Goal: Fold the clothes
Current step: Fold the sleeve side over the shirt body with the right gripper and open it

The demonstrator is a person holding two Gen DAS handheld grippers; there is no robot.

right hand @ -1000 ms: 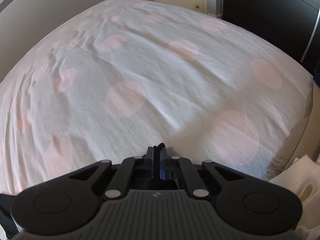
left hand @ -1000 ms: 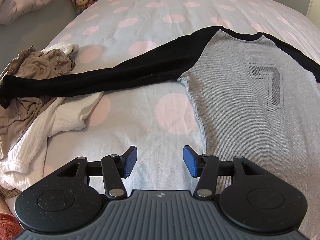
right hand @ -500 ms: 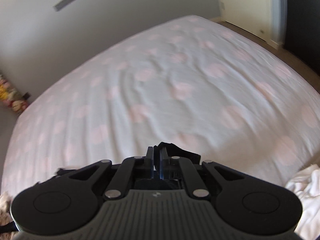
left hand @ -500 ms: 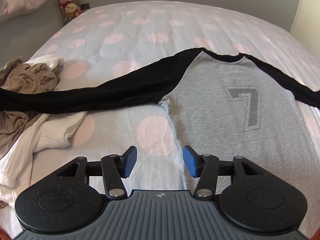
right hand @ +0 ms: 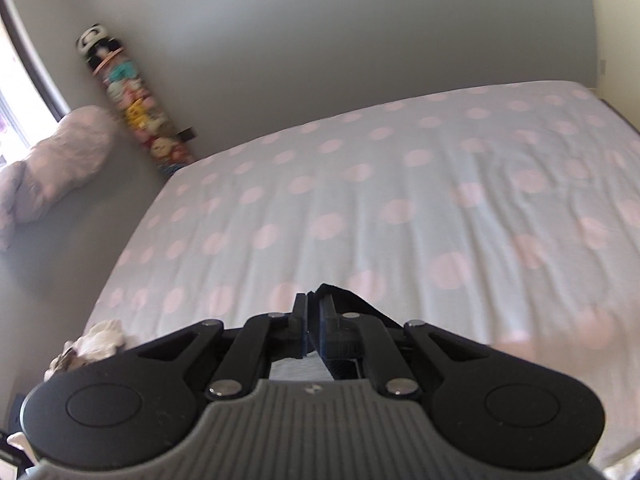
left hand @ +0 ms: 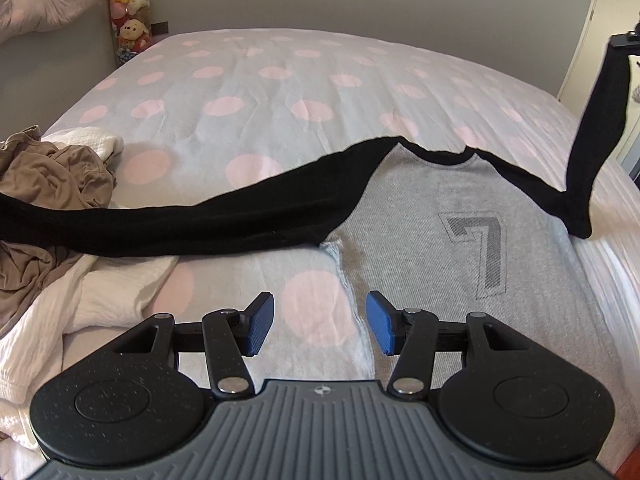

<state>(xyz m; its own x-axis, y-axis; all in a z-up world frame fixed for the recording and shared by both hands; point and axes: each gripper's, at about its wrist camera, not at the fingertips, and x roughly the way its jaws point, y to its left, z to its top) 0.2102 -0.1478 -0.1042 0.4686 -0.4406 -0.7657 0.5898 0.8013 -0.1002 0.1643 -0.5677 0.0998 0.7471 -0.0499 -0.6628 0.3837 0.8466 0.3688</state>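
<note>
A grey raglan shirt (left hand: 432, 216) with a printed 7 and black sleeves lies face up on the dotted bed. Its left sleeve (left hand: 180, 224) stretches flat to the left over a clothes pile. Its right sleeve (left hand: 596, 128) is lifted up at the right edge. My left gripper (left hand: 316, 322) is open and empty, low over the shirt's left side seam. My right gripper (right hand: 314, 316) is shut on the black sleeve end (right hand: 352, 300), held high above the bed; it also shows at the top right of the left wrist view (left hand: 628, 40).
A pile of tan clothing (left hand: 44, 184) and white clothing (left hand: 100, 292) lies at the bed's left edge. The bed sheet (left hand: 280, 112) is pale with pink dots. Stuffed toys (left hand: 128, 12) hang in the far left corner beside a pillow (left hand: 44, 4). A grey wall stands behind.
My right gripper has lifted the right sleeve high off the bed and swung to face the far left corner. My left gripper has drawn back slightly and stays open.
</note>
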